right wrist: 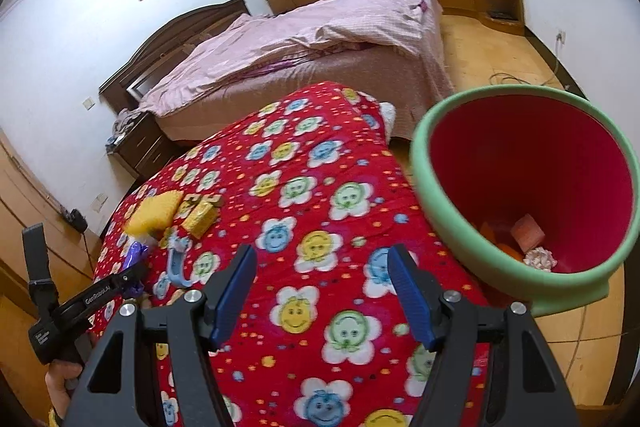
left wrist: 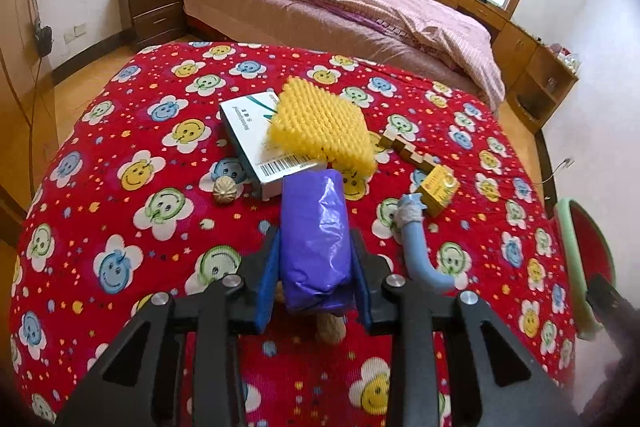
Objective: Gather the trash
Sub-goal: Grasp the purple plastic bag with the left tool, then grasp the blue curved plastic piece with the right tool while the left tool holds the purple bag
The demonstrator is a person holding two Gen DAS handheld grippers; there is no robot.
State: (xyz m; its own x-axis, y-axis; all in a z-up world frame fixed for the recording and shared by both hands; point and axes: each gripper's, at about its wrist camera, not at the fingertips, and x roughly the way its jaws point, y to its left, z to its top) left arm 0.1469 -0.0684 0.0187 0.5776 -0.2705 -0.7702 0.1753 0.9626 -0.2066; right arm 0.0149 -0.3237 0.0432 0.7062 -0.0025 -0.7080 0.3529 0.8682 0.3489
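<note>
My left gripper (left wrist: 314, 259) is shut on a purple plastic bag roll (left wrist: 314, 235), held just above the red smiley cloth (left wrist: 120, 227). A peanut (left wrist: 331, 327) lies under it. My right gripper (right wrist: 322, 291) is open and empty over the cloth (right wrist: 320, 187), beside the red bin with a green rim (right wrist: 524, 187) at its right. The bin holds a pink block (right wrist: 527, 231) and crumpled scraps (right wrist: 540, 259). The left gripper also shows at the left of the right wrist view (right wrist: 132, 275), with the purple roll (right wrist: 134, 255) in it.
On the cloth lie a white box (left wrist: 260, 143), a yellow bristly pad (left wrist: 324, 125), a walnut (left wrist: 225, 190), a wooden puzzle piece (left wrist: 404, 147), a yellow box (left wrist: 438, 189) and a blue hooked brush (left wrist: 420, 243). The bin (left wrist: 584, 255) stands off the right edge. A bed (left wrist: 340, 3) lies behind.
</note>
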